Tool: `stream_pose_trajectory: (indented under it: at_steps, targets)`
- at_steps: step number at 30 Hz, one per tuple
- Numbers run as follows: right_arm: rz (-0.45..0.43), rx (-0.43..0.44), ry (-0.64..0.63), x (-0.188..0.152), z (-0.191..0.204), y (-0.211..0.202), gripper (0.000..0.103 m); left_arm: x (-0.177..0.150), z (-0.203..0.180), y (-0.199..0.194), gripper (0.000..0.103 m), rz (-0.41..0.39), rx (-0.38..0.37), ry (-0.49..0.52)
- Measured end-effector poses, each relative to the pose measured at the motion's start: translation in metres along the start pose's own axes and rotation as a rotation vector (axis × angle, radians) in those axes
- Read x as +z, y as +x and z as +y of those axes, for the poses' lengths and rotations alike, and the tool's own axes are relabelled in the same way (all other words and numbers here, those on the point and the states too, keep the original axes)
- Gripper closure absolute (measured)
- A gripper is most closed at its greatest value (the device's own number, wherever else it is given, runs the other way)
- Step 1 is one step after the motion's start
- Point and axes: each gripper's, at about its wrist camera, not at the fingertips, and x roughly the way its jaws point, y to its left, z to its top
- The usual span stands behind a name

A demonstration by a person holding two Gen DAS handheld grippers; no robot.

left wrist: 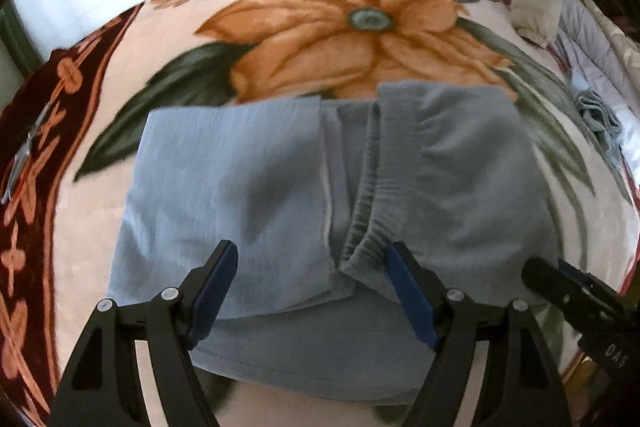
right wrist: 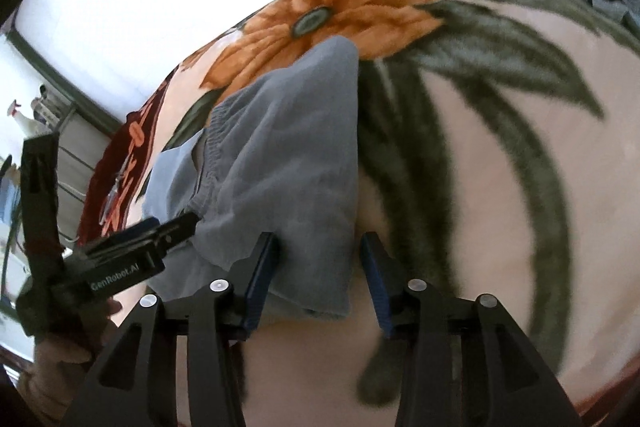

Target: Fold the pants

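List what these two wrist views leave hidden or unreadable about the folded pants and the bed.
- Pants, left wrist view: near hem hidden behind the left hand-held gripper.
- Pants, right wrist view: near corner hidden behind the right hand-held gripper.
- Grey cloth at the bed's far side: too small and blurred to identify.
- Blanket: cut off by the frame edges.

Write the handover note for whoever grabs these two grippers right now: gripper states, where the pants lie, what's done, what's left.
Left gripper: open, empty, over the near edge of the pants.
Right gripper: open, straddling the pants' right edge, pads not pressing.
Grey pants: on the floral blanket, both ends folded in; leg flap and elastic waistband meet near the middle.
Done: ends folded inward.
Left: probably one more fold in half, then smooth flat.
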Motion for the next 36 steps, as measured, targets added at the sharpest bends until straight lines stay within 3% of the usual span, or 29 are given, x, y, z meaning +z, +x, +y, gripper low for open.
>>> stream_pose_trajectory:
  at_steps: [6, 10, 14, 17, 23, 30, 36]
  targets:
    - [-0.015, -0.002, -0.016, -0.002, 0.003, 0.004, 0.055, -0.007, 0.005, 0.006, 0.021, -0.011, -0.007, -0.018]
    - [-0.025, 0.022, -0.025, -0.003, 0.007, 0.003, 0.066, -0.007, 0.005, 0.005, 0.021, -0.016, -0.010, -0.022]
    - [-0.040, 0.040, -0.013, -0.001, 0.006, -0.002, 0.083, -0.008, 0.008, -0.003, 0.021, -0.018, -0.039, -0.039]
    - [-0.057, 0.047, -0.031, 0.003, 0.011, -0.008, 0.085, -0.010, 0.013, -0.015, 0.021, -0.040, -0.033, -0.042]
    - [-0.074, 0.041, -0.165, 0.019, 0.045, -0.027, 0.086, -0.017, 0.042, -0.037, 0.021, -0.067, -0.012, -0.070]
    - [-0.082, -0.026, -0.420, 0.032, 0.114, -0.036, 0.087, -0.024, 0.095, -0.056, 0.021, -0.090, 0.046, -0.113]
    - [-0.048, 0.003, -0.613, 0.033, 0.174, -0.026, 0.087, -0.030, 0.139, -0.063, 0.021, -0.078, 0.068, -0.144]
